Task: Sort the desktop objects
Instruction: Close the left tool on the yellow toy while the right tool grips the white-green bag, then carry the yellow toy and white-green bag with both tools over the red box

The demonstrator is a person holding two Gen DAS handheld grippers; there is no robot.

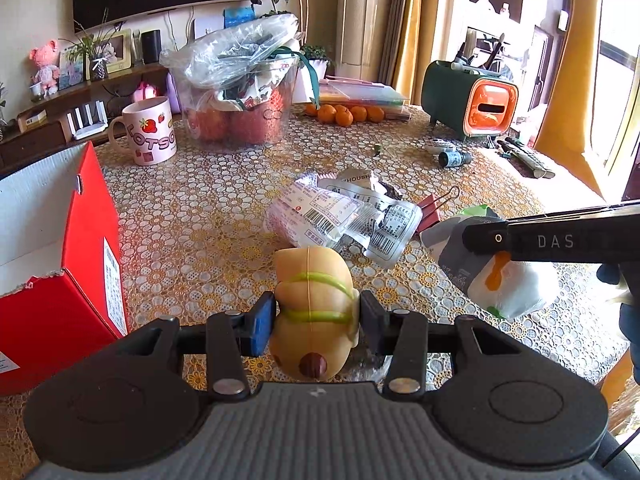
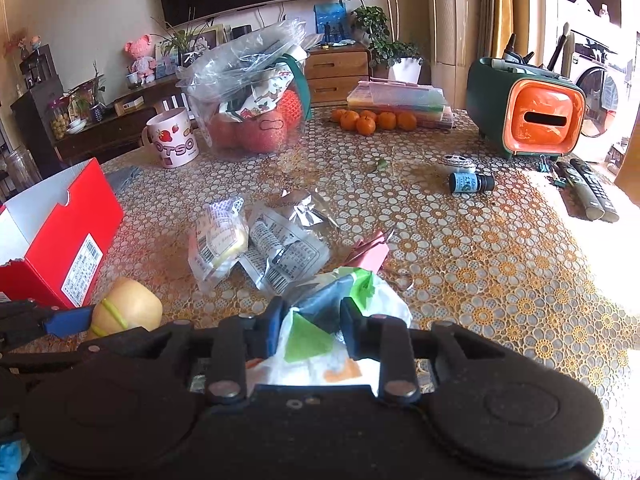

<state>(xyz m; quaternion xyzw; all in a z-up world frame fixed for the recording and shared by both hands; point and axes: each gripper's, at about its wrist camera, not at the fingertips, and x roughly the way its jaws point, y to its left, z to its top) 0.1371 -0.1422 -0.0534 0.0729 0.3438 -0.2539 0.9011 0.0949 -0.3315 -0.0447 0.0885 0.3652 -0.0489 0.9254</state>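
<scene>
Left wrist view first: the left gripper (image 1: 318, 316) is clamped on a squishy hot-dog toy (image 1: 314, 300), bun-coloured with green stripes, its pads pressing both flanks so the toy hangs nose toward the camera, seemingly clear of the desk (image 1: 200, 216). That side-on pinch looks chosen so the soft toy can't roll out. Close on the left stands an open red cardboard box (image 1: 76, 264), its mouth facing up and within easy reach, probably where sorted things go.

Right wrist view, just alongside: the right gripper (image 2: 310, 330) has its jaws squeezed onto a white plastic bag (image 2: 360, 292) printed with green, grey and orange; the thin film bunches between the pads, so the narrow pinch suits it. Whether the bag has cleared the desk I can't tell.

Beyond the two grippers lies a heap of sealed snack packets (image 2: 260, 244) with barcodes showing, and a pink binder clip (image 2: 372, 250) touching the bag's far edge. Further out, a small dark blue bottle (image 2: 470, 182) lies on its side, with two remote controls (image 2: 584, 190) near the right edge. At the back stand a pink strawberry mug (image 2: 172, 142), a clear bucket of fruit (image 2: 256, 120), a row of tangerines (image 2: 372, 120), and a green-and-orange desktop organiser (image 2: 528, 116) holding pens.
</scene>
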